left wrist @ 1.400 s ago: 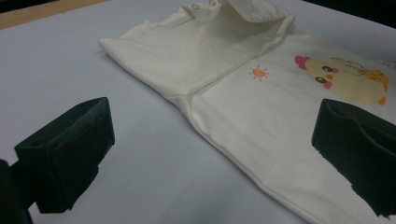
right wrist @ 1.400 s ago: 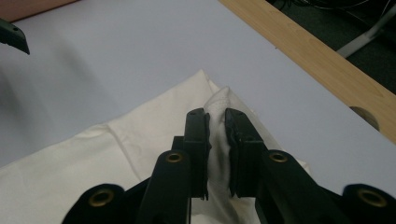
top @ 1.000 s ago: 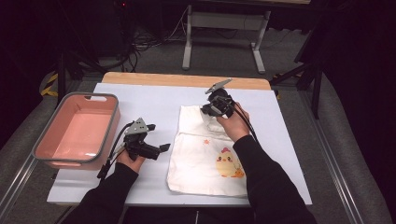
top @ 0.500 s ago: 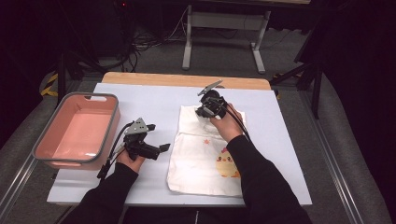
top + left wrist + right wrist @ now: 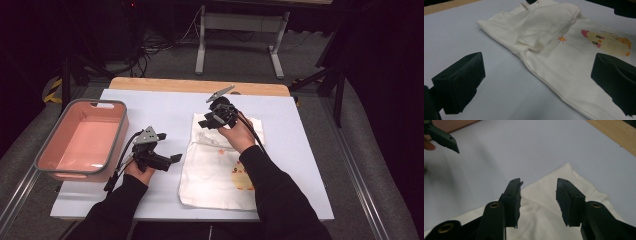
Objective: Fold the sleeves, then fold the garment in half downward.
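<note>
From the high view there is one white board (image 5: 150,112) on the table, one pink tub (image 5: 82,142) at its left edge, one cream garment (image 5: 215,167) right of the middle, and two grippers. The garment lies flat, its far part folded over itself, with a small orange mark near its middle and a yellow chick print toward the near right, partly under the person's right forearm. The left gripper (image 5: 170,159) rests on the bare board just left of the garment, well apart from it, with its jaws spread wide and nothing between them. The right gripper (image 5: 206,122) sits over the far left corner of the garment; its jaws have just been opening and stand part open.

In the left gripper view, two black jaws stand far apart at the bottom corners, empty. Between and beyond them lies the one garment (image 5: 564,50), cream and softly creased, with a folded flap on top, one tiny orange sun and one chick print with a pink tuft.

In the right gripper view, the two jaws stand apart with a clear gap, hanging above the garment's (image 5: 549,220) folded corner, which shows a stitched seam. Nothing is pinched. The left gripper's jaw tip shows at the top left.
</note>
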Action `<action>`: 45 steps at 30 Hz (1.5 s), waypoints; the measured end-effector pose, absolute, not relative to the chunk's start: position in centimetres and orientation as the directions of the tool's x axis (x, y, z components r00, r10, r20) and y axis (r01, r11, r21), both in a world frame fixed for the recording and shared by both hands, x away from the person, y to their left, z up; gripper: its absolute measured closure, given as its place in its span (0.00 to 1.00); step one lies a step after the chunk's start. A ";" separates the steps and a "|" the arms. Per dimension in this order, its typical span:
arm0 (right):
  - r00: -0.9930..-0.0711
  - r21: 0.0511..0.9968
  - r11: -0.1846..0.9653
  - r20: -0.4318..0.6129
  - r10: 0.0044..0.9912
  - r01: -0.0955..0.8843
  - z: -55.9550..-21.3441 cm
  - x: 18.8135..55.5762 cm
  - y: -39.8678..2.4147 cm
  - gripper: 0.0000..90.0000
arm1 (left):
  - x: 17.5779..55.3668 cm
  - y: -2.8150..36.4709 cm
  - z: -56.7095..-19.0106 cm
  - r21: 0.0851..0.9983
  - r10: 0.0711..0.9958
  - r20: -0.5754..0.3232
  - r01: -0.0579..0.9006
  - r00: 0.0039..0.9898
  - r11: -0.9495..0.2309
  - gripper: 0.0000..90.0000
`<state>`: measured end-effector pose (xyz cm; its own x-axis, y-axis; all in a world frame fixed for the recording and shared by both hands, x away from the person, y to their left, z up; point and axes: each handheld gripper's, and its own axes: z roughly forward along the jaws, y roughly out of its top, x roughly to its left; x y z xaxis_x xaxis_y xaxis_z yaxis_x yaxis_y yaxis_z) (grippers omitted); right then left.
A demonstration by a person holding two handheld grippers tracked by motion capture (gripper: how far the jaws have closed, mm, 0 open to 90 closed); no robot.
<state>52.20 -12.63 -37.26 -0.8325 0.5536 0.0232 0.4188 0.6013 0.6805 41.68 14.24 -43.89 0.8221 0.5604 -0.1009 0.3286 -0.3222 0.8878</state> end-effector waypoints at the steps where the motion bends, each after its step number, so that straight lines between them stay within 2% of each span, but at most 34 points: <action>1: -0.829 0.690 0.589 0.027 0.559 0.420 -36.9 52.2 -12.9 0.57 | 41.7 14.2 -43.9 0.888 0.560 -0.101 0.329 0.822 -0.322 0.00; 4: -0.811 0.703 0.567 0.022 0.585 0.429 -36.1 52.0 -13.9 0.52 | 41.7 14.2 -43.9 0.887 0.559 -0.106 0.333 0.822 -0.321 0.00; 5: -0.798 0.710 0.558 0.010 0.602 0.430 -35.5 51.8 -14.7 0.46 | 41.8 14.3 -43.9 0.888 0.559 -0.111 0.335 0.822 -0.315 0.00; 6: -0.798 0.710 0.558 0.010 0.602 0.430 -35.5 51.8 -14.7 0.46 | 41.8 14.3 -43.9 0.888 0.559 -0.111 0.335 0.822 -0.315 0.00; 9: -0.790 0.730 0.545 -0.011 0.613 0.412 -34.6 51.2 -16.3 0.40 | 42.2 14.6 -43.9 0.894 0.554 -0.155 0.354 0.818 -0.273 0.00; 11: -0.779 0.758 0.521 -0.028 0.626 0.392 -33.5 50.5 -18.2 0.30 | 42.7 14.8 -43.6 0.905 0.538 -0.204 0.367 0.818 -0.215 0.00; 14: -0.771 0.777 0.507 -0.046 0.636 0.373 -32.9 49.9 -19.6 0.25 | 43.0 14.9 -43.0 0.908 0.535 -0.226 0.375 0.814 -0.186 0.00; 16: -0.765 0.795 0.489 -0.049 0.643 0.360 -32.4 49.4 -21.0 0.22 | 43.2 14.8 -42.2 0.910 0.540 -0.206 0.363 0.816 -0.201 0.00; 17: -0.765 0.800 0.481 -0.043 0.643 0.359 -32.3 49.2 -21.7 0.23 | 43.3 14.7 -41.8 0.908 0.542 -0.200 0.362 0.816 -0.210 0.00; 18: -0.771 0.816 0.461 -0.031 0.637 0.349 -32.0 48.7 -22.8 0.18 | 43.5 14.5 -41.4 0.906 0.540 -0.192 0.359 0.820 -0.223 0.00; 19: -0.771 0.816 0.461 -0.031 0.637 0.349 -32.0 48.7 -22.8 0.18 | 43.7 14.3 -41.0 0.904 0.537 -0.186 0.357 0.823 -0.234 0.00; 21: -0.764 0.828 0.448 -0.038 0.644 0.336 -31.8 48.3 -23.8 0.10 | 44.1 13.8 -40.2 0.900 0.537 -0.170 0.352 0.826 -0.256 0.00; 22: -0.755 0.840 0.439 -0.055 0.654 0.319 -31.8 48.0 -24.3 0.02 | 44.2 13.6 -40.0 0.899 0.540 -0.168 0.353 0.825 -0.260 0.00; 23: -0.747 0.844 0.437 -0.067 0.661 0.311 -31.8 47.9 -24.5 0.00 | 44.4 13.4 -39.7 0.900 0.540 -0.156 0.344 0.827 -0.266 0.00; 31: -0.749 0.852 0.439 -0.088 0.657 0.284 -31.8 47.3 -26.6 0.00 | 45.6 12.0 -38.2 0.894 0.543 -0.122 0.329 0.831 -0.303 0.00; 36: -0.765 0.864 0.446 -0.121 0.633 0.232 -32.2 47.3 -27.5 0.00 | 46.6 11.3 -37.9 0.882 0.554 -0.110 0.338 0.825 -0.328 0.00; 38: -0.781 0.865 0.433 -0.081 0.619 0.253 -32.3 47.5 -27.8 0.00 | 47.2 11.1 -37.8 0.875 0.558 -0.105 0.343 0.823 -0.341 0.01; 40: -0.773 0.849 0.424 -0.030 0.633 0.315 -32.7 47.9 -28.1 0.00 | 47.6 10.9 -37.8 0.873 0.550 -0.114 0.348 0.827 -0.342 0.01; 45: -0.774 0.816 0.450 -0.004 0.633 0.364 -33.7 48.8 -28.4 0.00 | 48.7 10.7 -37.8 0.867 0.538 -0.106 0.342 0.836 -0.362 0.01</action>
<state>48.81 -28.41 -33.71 -0.7738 0.6334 -0.0041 0.3638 0.4497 0.8157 48.72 10.72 -37.84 0.8362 0.5381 -0.1058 0.3424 -0.3617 0.8671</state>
